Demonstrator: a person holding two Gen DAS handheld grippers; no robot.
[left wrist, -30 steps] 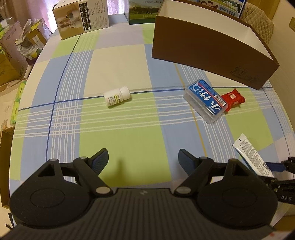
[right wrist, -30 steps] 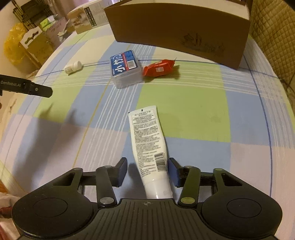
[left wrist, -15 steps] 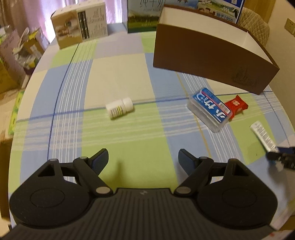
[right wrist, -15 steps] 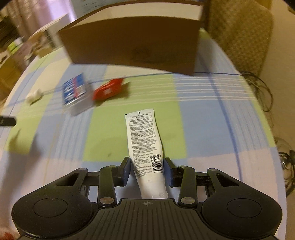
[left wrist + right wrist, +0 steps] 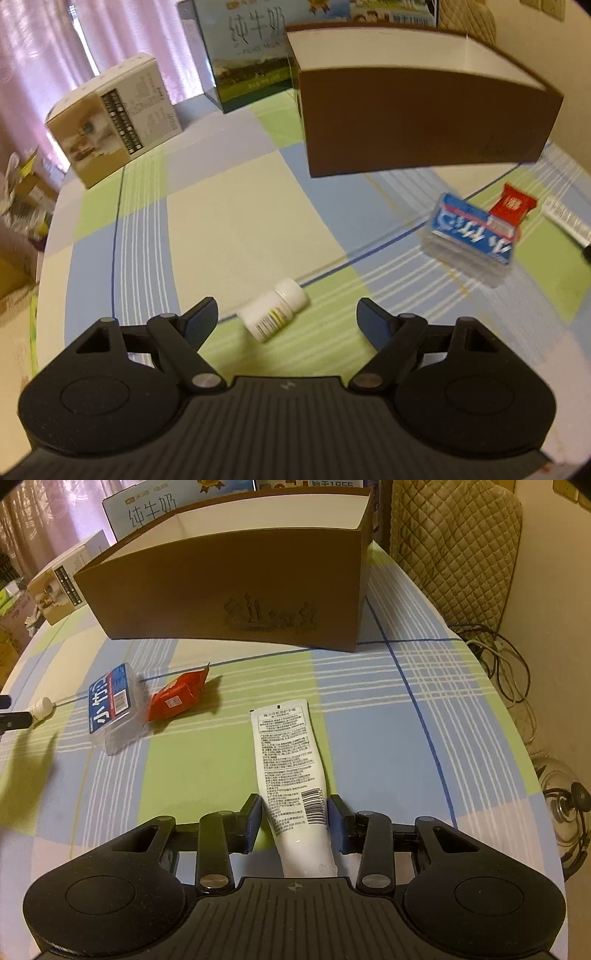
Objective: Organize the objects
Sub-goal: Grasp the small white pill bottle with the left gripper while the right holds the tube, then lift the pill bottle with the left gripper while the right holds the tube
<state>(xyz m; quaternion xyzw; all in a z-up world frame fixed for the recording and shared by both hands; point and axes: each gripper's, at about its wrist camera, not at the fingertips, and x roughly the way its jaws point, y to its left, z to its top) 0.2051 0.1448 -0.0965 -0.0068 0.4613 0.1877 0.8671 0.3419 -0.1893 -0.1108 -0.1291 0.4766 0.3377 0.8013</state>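
Observation:
A small white pill bottle (image 5: 275,314) lies on its side on the checked tablecloth. My left gripper (image 5: 288,312) is open around it, one finger on each side with gaps to both. My right gripper (image 5: 294,805) is shut on the lower end of a white tube (image 5: 288,749), which points toward the open brown box (image 5: 229,590). A clear case with a blue label (image 5: 110,701) and a red packet (image 5: 177,698) lie left of the tube. From the left wrist the box (image 5: 424,122), case (image 5: 472,236), packet (image 5: 511,203) and tube (image 5: 565,218) all show.
A beige carton (image 5: 114,122) and a green milk carton (image 5: 255,55) stand at the back of the table. A quilted chair (image 5: 454,546) and floor cables (image 5: 498,664) lie beyond the table's right edge. Cardboard boxes sit past the left edge.
My left gripper has come forward and down, so the pill bottle now lies between its fingers. My right gripper has swung with the tube, and the brown box looks nearer.

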